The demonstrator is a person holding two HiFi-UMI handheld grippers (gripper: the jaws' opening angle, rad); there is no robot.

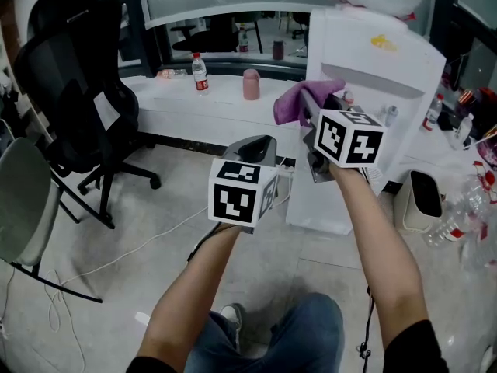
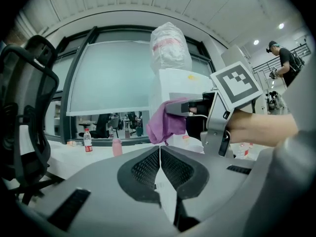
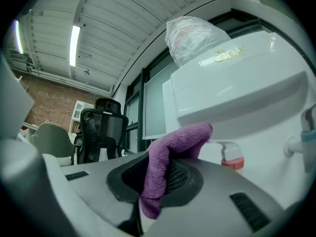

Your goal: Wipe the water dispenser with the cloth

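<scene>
One purple cloth (image 3: 170,147) pinched in R gripper (image 3: 155,181) — jaws closed on it.
Dead ahead, near cloth tip: water dispenser (image 3: 237,88) front, below top ledge; L gripper (image 2: 159,167) closed, empty — lower, farther back.

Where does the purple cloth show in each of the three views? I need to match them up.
Head view: the purple cloth is upper centre, at the tip of the right gripper, against the white water dispenser.
Left gripper view: centre, hanging from the right gripper's tip.
Right gripper view: lower centre, clamped between the jaws and draped over them.
Shared landmark: the water dispenser, behind the cloth in all three views.
</scene>
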